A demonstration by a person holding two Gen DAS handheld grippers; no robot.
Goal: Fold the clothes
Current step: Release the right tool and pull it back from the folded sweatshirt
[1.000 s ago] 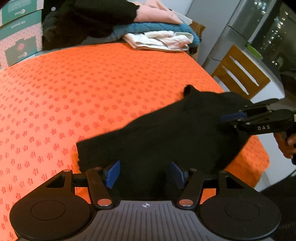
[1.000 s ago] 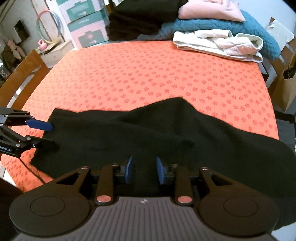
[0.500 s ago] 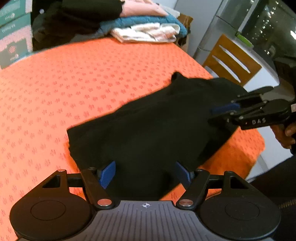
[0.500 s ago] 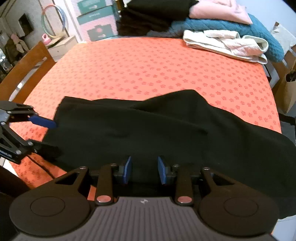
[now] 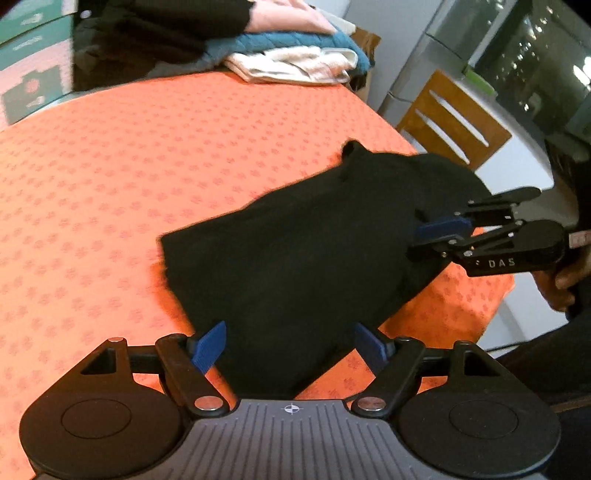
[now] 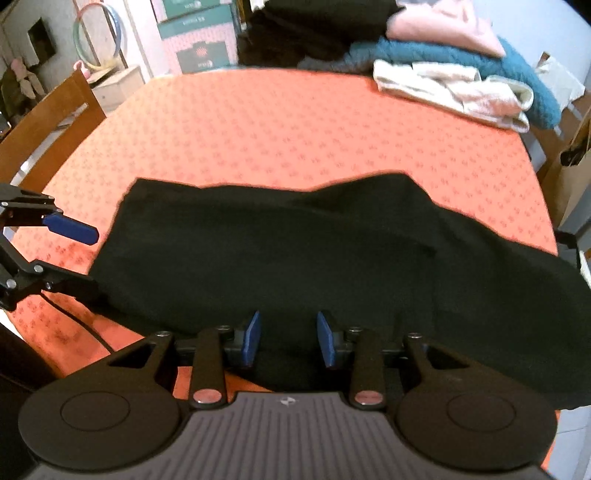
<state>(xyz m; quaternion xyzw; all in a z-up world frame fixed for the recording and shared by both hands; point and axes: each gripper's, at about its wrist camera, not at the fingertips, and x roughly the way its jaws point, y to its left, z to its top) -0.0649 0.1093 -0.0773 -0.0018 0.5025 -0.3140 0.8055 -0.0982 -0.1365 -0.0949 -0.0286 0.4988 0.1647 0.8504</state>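
Note:
A black garment (image 5: pixel 314 251) lies folded along the near edge of the orange tablecloth (image 5: pixel 147 166); it also shows in the right wrist view (image 6: pixel 295 258). My left gripper (image 5: pixel 291 347) is wide open, its blue pads either side of the garment's left end. It also shows in the right wrist view (image 6: pixel 70 254), just off the cloth's left edge. My right gripper (image 6: pixel 288 338) is open with the garment's near edge between its pads. It shows in the left wrist view (image 5: pixel 432 240) at the cloth's right end.
A pile of folded clothes (image 6: pixel 454 70), pink, teal and cream, plus dark ones (image 6: pixel 314 33), sits at the table's far side. Wooden chairs stand at the left (image 6: pixel 48 125) and right (image 5: pixel 454 122). Boxes (image 6: pixel 199 40) stand behind.
My left gripper has opened wider and let go of the garment's left end, drawing slightly back. My right gripper has opened a little. The garment now lies flatter on the table.

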